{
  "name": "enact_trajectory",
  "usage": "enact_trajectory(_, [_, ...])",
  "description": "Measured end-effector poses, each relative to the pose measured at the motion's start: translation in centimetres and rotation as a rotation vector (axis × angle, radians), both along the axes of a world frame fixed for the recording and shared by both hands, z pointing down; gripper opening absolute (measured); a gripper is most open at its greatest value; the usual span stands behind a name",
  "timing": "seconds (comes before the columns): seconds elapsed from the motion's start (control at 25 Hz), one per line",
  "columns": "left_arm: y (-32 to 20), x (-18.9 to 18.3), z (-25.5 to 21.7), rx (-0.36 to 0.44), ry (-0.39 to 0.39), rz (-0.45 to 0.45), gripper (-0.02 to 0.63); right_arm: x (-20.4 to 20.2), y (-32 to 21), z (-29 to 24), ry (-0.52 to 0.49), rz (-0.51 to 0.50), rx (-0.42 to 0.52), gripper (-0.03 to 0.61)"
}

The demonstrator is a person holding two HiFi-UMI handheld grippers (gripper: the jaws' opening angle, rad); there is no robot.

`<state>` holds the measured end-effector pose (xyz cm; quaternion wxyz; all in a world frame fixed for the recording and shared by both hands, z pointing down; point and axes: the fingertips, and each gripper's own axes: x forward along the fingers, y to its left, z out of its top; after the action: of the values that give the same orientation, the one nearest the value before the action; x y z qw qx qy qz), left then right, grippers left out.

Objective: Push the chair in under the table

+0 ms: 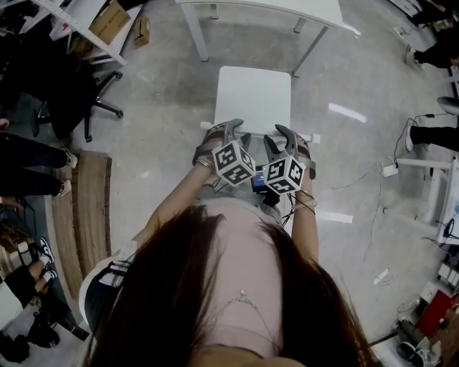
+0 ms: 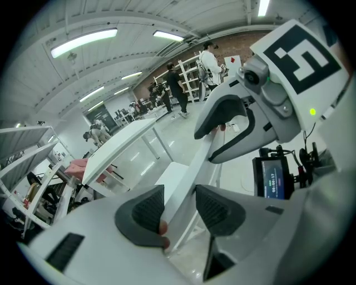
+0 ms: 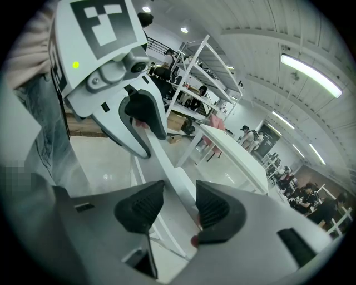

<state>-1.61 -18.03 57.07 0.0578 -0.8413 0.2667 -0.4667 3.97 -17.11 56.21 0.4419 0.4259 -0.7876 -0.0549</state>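
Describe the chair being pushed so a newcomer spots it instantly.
Find the white table at the top of the head view. Just before it stands the white chair, its backrest between the jaws of the left gripper and right gripper. Unlike the black office chair at far left, it is plain white.

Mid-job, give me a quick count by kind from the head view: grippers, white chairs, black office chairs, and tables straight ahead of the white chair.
Grippers: 2, the left gripper and the right gripper, both on the chair's back rail
white chair: 1
black office chair: 1
white table ahead of it: 1
Total: 5
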Motion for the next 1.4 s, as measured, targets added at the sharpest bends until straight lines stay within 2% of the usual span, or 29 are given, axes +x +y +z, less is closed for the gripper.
enact_trajectory(0.6, [-1.3, -0.1, 0.5, -0.003, -0.005, 0.0, 0.181, -0.1, -1.2, 0.4, -0.006, 0.001, 0.015, 0.184])
enact_trajectory(1.4, [-5.4, 2.0, 0.3, 0.0, -0.009, 0.007, 0.179, 2.0, -5.4, 0.2, -0.007, -0.003, 0.022, 0.184])
